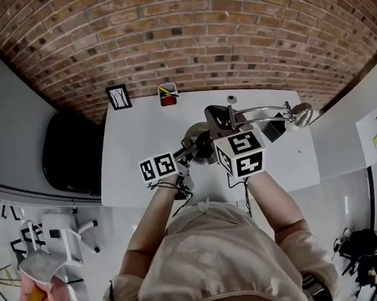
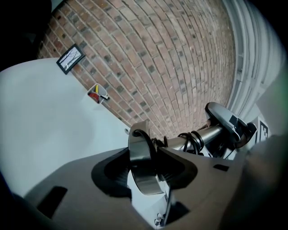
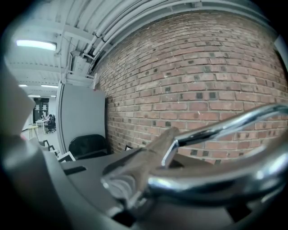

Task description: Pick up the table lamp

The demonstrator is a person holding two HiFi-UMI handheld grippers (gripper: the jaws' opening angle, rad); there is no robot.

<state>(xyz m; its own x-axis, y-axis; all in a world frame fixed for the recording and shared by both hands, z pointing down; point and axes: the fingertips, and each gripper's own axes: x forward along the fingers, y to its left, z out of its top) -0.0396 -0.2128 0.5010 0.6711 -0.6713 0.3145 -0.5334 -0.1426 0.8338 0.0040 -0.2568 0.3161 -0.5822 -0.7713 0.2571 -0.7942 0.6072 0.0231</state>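
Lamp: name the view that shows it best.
Head view: the whole lamp, end to end. Left gripper view shows its base edge-on between the jaws of the left gripper; right gripper view, only its chrome arm clamped by the right gripper.

My lamp (image 1: 302, 115) is shiny silver, my table (image 1: 138, 149) is white, the wall (image 1: 184, 41) is red and brown bricks, the chair (image 1: 67, 152) is black, and my cubes (image 1: 241, 152) have black and white squares.

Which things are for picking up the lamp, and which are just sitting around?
For the job: table lamp; left gripper on its round base; right gripper on its shiny arm.
Just lying about: picture frame, pen pot, black chair.
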